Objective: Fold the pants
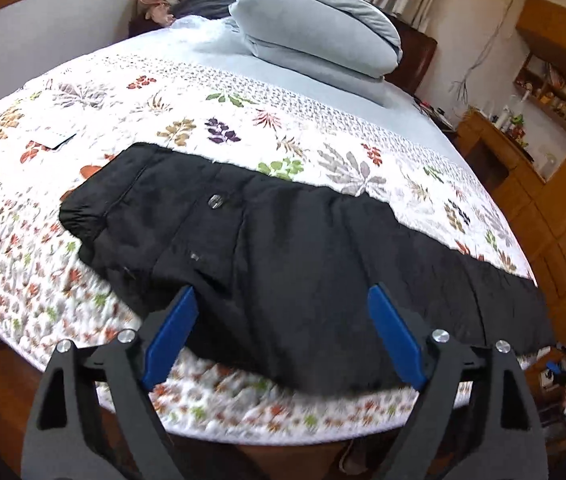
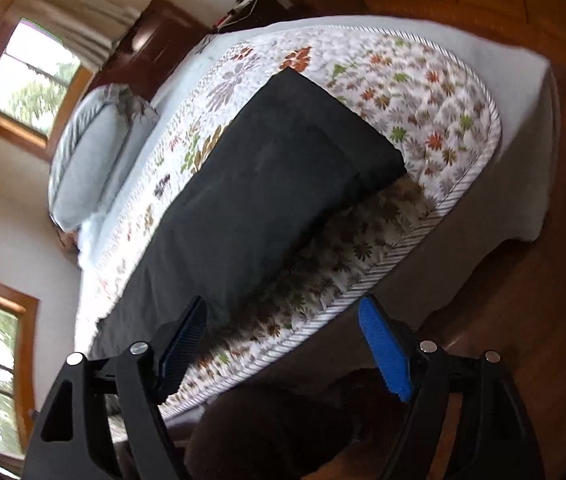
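Black pants (image 1: 283, 248) lie flat across the floral quilt (image 1: 203, 120) on the bed, waistband with a button at the left, legs running right. My left gripper (image 1: 283, 300) is open and empty, its blue fingers (image 1: 175, 332) hovering over the near edge of the pants around the seat. In the right wrist view the pants (image 2: 267, 184) stretch away with the leg hems at the far end. My right gripper (image 2: 283, 316) is open and empty, held above the bed's edge beside the pants, apart from the cloth.
A folded grey duvet and pillow (image 1: 315, 28) sit at the head of the bed. A wooden desk with shelves (image 1: 523, 128) stands at the right. Wooden floor (image 2: 543, 280) surrounds the bed. The quilt's corded edge (image 2: 363, 280) runs under my right gripper.
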A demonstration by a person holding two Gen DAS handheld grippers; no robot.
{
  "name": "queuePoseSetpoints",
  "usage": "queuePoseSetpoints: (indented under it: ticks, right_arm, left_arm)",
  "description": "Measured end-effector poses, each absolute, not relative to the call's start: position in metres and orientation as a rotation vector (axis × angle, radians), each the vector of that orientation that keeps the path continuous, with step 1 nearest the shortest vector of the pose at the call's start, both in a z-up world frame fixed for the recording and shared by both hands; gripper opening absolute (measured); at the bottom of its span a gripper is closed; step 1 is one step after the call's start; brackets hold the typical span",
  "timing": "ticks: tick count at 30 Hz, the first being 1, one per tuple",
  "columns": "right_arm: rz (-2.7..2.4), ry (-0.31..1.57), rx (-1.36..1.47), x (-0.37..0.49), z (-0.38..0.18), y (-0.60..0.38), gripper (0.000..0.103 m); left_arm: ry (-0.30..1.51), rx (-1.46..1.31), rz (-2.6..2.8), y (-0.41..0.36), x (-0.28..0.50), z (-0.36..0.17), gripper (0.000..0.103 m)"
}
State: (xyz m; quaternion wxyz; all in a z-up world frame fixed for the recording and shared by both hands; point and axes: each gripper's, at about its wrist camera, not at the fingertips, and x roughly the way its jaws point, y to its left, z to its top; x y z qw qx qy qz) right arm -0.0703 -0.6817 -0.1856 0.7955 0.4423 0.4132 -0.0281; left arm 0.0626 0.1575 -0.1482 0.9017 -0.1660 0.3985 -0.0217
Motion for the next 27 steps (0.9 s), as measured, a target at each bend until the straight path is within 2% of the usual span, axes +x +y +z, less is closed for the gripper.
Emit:
queuePoseSetpoints:
  ticks: [5,7,10,12,13,17,22,27]
  right_arm:
    - [-0.061,0.853,1.071,-0.056,-0.202,-0.703,0.081]
    - [-0.068,0.824,1.073,-0.054,-0.202,-0.708,0.080]
    - [-0.050,0.767,1.036,-0.048,-0.192,-0.712,0.048]
    - [-0.058,0.772,0.989,-0.038,-0.183,-0.712,0.045]
    - [-0.049,0.771,0.978,-0.033,-0.180,-0.712,0.038]
    - [0.006,0.761,0.921,-0.001,-0.158,-0.707,0.028]
    - [0.074,0.811,0.846,0.035,-0.145,-0.694,0.027]
    - [-0.179,0.996,0.854,0.014,-0.179,-0.714,0.027]
  left_arm:
    - [0.673,-0.403,0.027,0.147,0.049,-0.114,0.087]
    - [0.588,-0.351,0.074,0.144,0.035,-0.092,0.091]
    - [0.529,-0.272,0.110,0.140,0.028,-0.070,0.093]
    - [0.572,-0.238,0.090,0.134,0.039,-0.071,0.093]
    - [0.607,-0.229,0.074,0.129,0.049,-0.078,0.093]
    - [0.745,-0.224,0.037,0.116,0.082,-0.121,0.093]
    - [0.856,-0.285,0.069,0.119,0.106,-0.173,0.093]
    - [0.970,-0.281,0.127,0.129,0.119,-0.210,0.093]
